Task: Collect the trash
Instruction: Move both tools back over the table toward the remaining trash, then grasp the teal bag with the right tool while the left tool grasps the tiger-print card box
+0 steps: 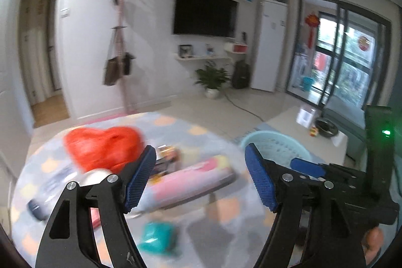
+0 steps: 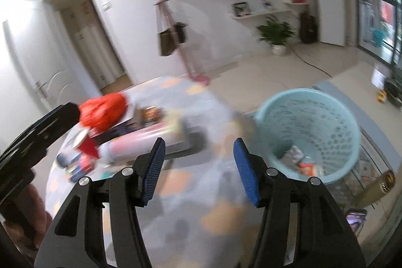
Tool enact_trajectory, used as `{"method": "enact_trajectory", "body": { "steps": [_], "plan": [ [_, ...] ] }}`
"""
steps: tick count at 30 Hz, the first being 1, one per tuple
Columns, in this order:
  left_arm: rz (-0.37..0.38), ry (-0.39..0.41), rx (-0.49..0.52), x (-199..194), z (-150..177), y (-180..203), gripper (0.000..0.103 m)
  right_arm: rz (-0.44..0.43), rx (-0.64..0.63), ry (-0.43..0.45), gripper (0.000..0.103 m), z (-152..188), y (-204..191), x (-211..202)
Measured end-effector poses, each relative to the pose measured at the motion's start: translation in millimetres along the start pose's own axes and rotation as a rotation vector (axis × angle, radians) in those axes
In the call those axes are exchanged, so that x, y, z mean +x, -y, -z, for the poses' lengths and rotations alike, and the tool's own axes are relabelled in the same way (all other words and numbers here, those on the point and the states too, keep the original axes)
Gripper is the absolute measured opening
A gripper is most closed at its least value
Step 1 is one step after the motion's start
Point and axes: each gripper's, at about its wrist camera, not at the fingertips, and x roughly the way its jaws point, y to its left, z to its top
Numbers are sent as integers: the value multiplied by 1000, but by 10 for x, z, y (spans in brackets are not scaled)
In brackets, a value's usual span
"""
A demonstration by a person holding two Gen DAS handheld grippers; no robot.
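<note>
Both of your tongs are empty right now: the left gripper [image 1: 199, 177] has its blue pads spread wide with nothing between them, and the right gripper [image 2: 199, 171] stands just as parted, also holding nothing. Beyond the left one, the trash lies on the round table [image 1: 176, 124] with its patterned cloth: a red plastic bag [image 1: 103, 147], a long pink tube-shaped package [image 1: 191, 175] just beyond your pads, some small packets [image 1: 167, 155] between bag and tube, a bottle [image 1: 50, 190] at the near left, and a teal object [image 1: 157, 237] close under the gripper. Everything there is blurred, so finer detail cannot be told. Off the table's right edge stands the light blue basket [image 2: 309, 132], and from the right wrist view you can see a few wrappers [image 2: 304, 162] already lying in its bottom. So you look to be between pickups: some pieces are binned, most remain on the table. Your next move, I'd judge, is to choose one item, probably the pink package since it lies nearest, bring open pads down across its narrow width, close firmly, then carry it over the basket rim before letting go.
</note>
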Motion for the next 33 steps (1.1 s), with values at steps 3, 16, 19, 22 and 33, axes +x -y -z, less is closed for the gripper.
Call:
{"method": "enact_trajectory", "body": {
  "steps": [3, 16, 19, 22, 33],
  "plan": [
    [-61, -8, -62, -170, 140, -362, 71, -42, -54, -24, 53, 94, -341, 72],
    [-214, -233, -364, -185, 779, -1941, 70, -149, -94, -304, 53, 632, -1223, 765],
    [-171, -267, -398, -66, 788, -2061, 70, -167, -64, -339, 54, 667, -1283, 872],
    [-160, -279, -402, 63, 729, -2140, 70, -159, -76, -336, 58, 651, -1332, 916],
    [-73, -312, -328, 325, 687, -1988, 64, -59, -166, -310, 42, 695, -1467, 946]
  ]
}}
